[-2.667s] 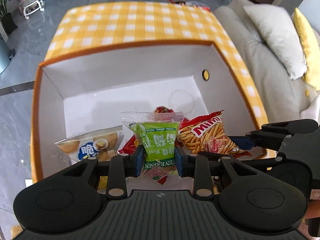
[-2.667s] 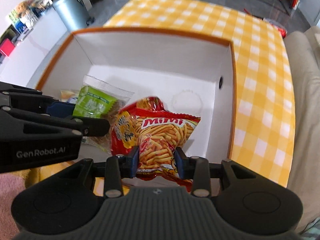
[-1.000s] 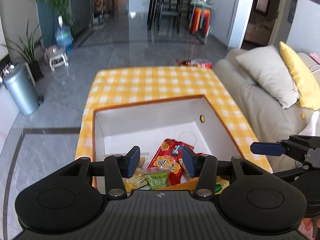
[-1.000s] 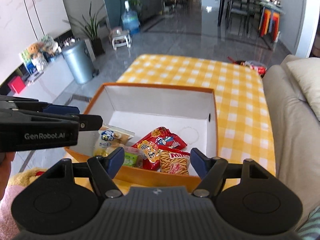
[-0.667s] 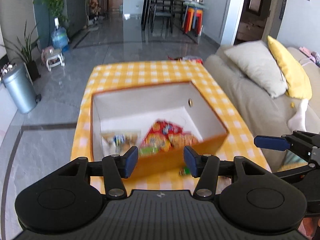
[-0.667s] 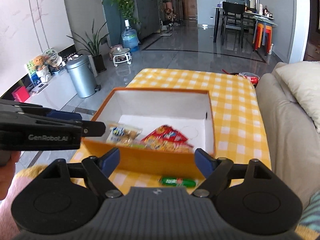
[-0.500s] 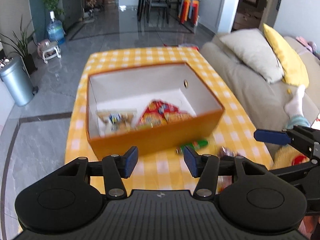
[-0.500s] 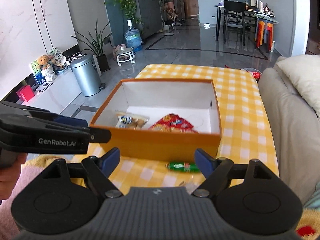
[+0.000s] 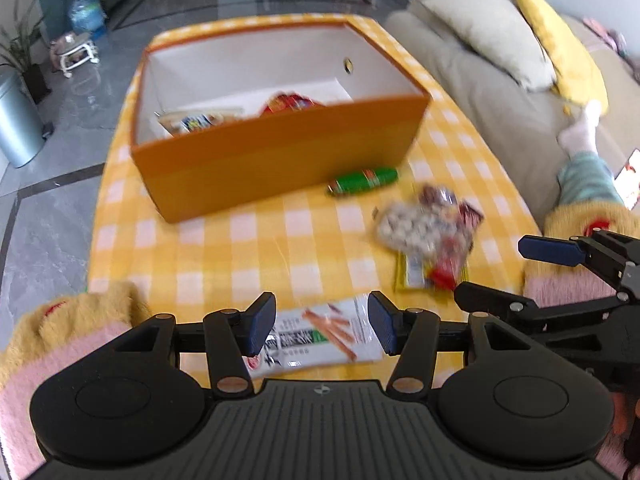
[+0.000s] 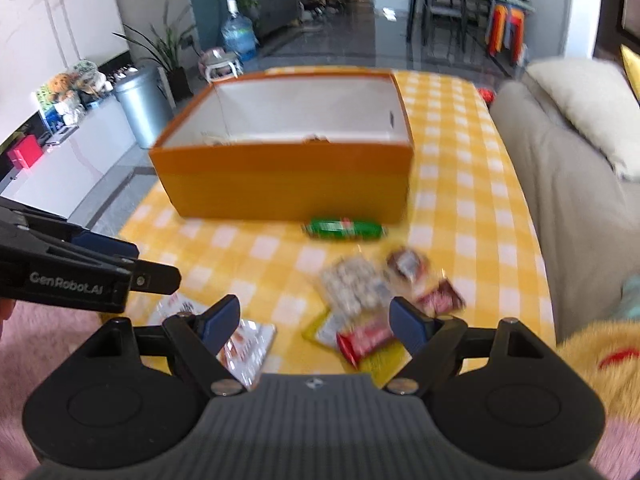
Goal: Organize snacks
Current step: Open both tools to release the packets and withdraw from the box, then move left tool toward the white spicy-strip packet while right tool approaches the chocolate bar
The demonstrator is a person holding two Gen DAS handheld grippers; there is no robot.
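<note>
Orange box [image 9: 280, 160] holds snacks; left gripper [image 9: 322, 322] and right gripper [image 10: 314, 316] hover with jaws apart, empty, over loose packets [image 9: 428, 232].

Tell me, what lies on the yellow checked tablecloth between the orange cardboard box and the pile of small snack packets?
A green tube-shaped snack pack lies there, beside the orange cardboard box; both wrist views show it.

The right hand-held gripper [image 10: 316, 316], jaws apart and empty, hangs above a red snack packet [image 10: 362, 340]; beyond stands the orange box [image 10: 288, 184].

Orange box [image 9: 280, 160] partly filled; loose snack packets [image 9: 430, 232] flat on checked cloth beside it
</note>
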